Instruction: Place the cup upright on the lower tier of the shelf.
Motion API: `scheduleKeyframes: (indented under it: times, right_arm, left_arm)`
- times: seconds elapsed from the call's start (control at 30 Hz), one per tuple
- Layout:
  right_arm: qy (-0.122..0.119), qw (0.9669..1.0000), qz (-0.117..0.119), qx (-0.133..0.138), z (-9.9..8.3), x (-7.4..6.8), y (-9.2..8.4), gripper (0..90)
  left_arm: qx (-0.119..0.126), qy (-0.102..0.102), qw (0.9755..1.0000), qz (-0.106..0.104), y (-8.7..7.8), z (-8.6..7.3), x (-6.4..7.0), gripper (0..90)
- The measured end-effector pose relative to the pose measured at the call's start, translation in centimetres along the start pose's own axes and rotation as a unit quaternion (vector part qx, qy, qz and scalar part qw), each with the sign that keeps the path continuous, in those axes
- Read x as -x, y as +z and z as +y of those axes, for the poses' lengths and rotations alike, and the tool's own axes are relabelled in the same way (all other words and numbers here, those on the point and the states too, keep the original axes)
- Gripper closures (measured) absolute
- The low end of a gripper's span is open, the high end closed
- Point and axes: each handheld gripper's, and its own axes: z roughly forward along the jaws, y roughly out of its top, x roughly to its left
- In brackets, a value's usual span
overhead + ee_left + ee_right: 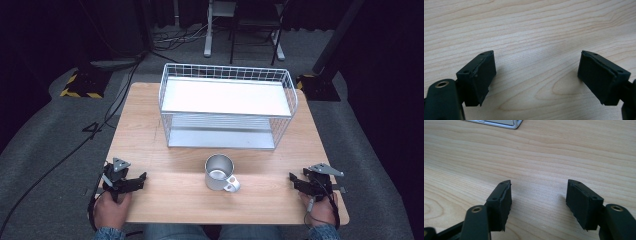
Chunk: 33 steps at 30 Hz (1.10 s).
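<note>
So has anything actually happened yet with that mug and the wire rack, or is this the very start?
It looks like the start. Nothing seems done: the metal mug stands on the table in front of the wire rack, whose shelves look bare. Nothing is in hand: the left hand-held gripper and right hand-held gripper are open, apart from the mug. Any handling is left.

A metal mug [220, 172] stands upright near the table's [150, 125] front edge, midway across. Its handle points front-right. A white wire rack [227, 105] stands behind it.
</note>
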Motion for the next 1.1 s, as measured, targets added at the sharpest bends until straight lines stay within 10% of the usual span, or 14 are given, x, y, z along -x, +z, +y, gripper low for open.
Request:
scheduleKeyframes:
  times: [1.1]
  right_arm:
    - [0.007,0.9999,0.008,0.004,1.0,-0.5,-1.3,45.5]
  left_arm:
    - [0.000,0.000,1.0000,0.000,0.0,0.0,0.0,15.3]
